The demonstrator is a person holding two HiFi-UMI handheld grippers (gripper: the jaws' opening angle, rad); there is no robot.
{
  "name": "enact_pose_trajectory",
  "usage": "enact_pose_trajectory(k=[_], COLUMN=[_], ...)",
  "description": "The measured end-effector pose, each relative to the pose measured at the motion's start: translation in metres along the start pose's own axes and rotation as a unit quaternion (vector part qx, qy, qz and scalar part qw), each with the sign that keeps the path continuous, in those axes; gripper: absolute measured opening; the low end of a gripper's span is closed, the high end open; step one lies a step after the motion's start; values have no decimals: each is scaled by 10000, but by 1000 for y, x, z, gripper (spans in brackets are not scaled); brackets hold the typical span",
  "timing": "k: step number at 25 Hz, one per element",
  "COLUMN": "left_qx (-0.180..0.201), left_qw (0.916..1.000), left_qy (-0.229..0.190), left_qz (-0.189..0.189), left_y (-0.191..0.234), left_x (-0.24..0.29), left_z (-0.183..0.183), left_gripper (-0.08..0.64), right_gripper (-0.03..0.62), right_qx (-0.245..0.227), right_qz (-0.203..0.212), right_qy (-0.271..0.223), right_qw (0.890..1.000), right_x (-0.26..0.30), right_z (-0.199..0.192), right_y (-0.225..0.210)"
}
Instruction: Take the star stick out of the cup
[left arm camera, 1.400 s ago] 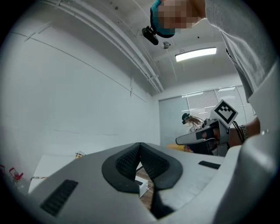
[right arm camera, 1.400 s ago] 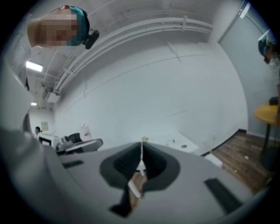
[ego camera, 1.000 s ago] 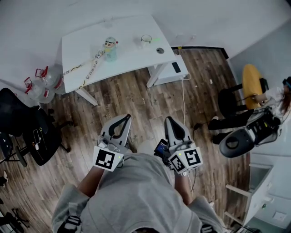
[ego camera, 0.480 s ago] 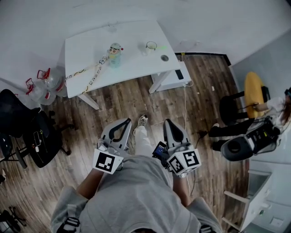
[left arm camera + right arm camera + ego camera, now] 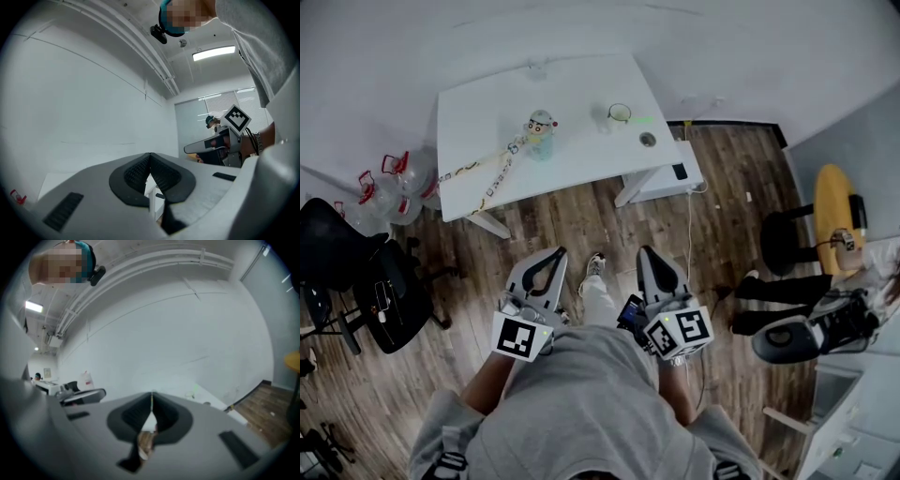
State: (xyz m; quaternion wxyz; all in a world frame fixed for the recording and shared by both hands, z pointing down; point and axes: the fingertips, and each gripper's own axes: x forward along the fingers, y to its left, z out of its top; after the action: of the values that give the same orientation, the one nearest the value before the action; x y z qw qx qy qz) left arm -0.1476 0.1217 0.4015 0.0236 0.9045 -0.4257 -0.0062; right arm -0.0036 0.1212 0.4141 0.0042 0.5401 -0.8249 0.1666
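The cup [image 5: 620,113] stands on the far right part of the white table [image 5: 478,112]. It shows only as a small pale ring with a dark rim. The star stick is too small to make out from the head view: a faint green smear [image 5: 641,119] just right of the cup is all that shows there, and I cannot tell whether it is in the cup or beside it. A small dark round thing [image 5: 648,140] lies near the table's right edge. Further left stands a cartoon-figure bottle [image 5: 541,131], with a patterned strip [image 5: 483,173] trailing from it toward the left edge.

Both grippers are well apart from the table, held low in front of the person's grey top, over the wood floor [image 5: 544,216]. The left gripper [image 5: 557,251] has its jaws together, the dark pads meeting at the tip with nothing between them. The right gripper [image 5: 646,250] is likewise closed and empty. Its own view is soft and blurred, so the table behind its jaws is only a white shape.

A black office chair [image 5: 356,281] is partly cut off at the left. One shoe [image 5: 595,265] shows between the grippers.
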Motion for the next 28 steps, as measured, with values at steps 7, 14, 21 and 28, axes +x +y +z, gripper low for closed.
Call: enact_pose_trajectory(k=[7,14,21,28], left_qx=[47,181,289,313], left_qw=[9998,9994,9987,9982], left_qy=[102,71,18,-59], left_qz=[144,274,409,510], left_y=[11,19,29,32], left_x=[45,90,146,185], left_z=[6,16,20,23], left_gripper=[35,35,35,35], right_gripper=[35,36,36,37], right_qx=[50,123,122,166], right_qz=[12,68,127,217], right_qy=[39,-67,-75,-44], right_qw=[10000,9999,9998,9996], right_x=[33,62,94,118], right_z=[17,38,57,65], right_y=[-41,-81,-129,-160])
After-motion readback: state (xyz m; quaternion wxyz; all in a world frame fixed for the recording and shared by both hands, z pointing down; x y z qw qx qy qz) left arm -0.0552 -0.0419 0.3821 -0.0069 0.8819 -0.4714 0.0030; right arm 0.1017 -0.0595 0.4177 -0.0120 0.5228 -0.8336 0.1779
